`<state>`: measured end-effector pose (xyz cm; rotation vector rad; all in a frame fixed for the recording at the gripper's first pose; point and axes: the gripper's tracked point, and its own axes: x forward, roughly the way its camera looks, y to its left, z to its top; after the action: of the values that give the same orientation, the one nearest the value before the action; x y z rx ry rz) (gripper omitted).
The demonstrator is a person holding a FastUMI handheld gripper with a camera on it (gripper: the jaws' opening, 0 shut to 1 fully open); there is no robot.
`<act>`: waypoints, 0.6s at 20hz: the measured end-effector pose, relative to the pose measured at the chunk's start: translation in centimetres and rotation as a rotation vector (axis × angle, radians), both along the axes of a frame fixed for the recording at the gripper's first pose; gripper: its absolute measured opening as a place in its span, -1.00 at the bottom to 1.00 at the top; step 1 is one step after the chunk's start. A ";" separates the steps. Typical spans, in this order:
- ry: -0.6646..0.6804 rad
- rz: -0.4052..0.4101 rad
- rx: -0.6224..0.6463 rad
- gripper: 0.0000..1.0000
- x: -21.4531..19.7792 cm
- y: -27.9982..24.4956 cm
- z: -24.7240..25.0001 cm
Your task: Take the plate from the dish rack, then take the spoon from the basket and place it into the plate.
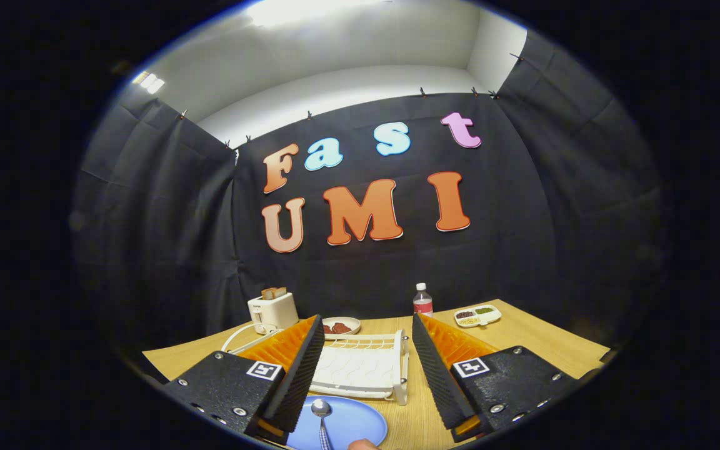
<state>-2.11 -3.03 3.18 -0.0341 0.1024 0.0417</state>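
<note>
A blue plate (350, 424) lies on the wooden table (522, 340) just below and between my fingers, nearer the left one. A metal spoon (321, 415) rests in the plate, bowl end pointing away from me. My gripper (367, 369) hangs above the table, open, with nothing between its fingers. Beyond the plate, framed by the fingers, stands the white dish rack (363, 369), with nothing in it.
A white toaster (272, 310) with bread stands at the back left, its cord trailing on the table. A small plate of red food (340, 327) sits behind the rack. A bottle (422, 301) and a divided snack dish (477, 315) are back right.
</note>
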 end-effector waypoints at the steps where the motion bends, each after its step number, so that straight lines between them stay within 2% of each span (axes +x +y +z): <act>1: -0.008 -0.008 -0.007 0.69 0.2 0.0 0.4; 5: -0.041 -0.002 -0.008 0.69 0.1 1.1 1.8; 12: 0.001 -0.017 -0.091 0.75 -0.1 1.1 1.3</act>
<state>-2.23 -1.91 4.52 -0.1242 0.1052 0.0205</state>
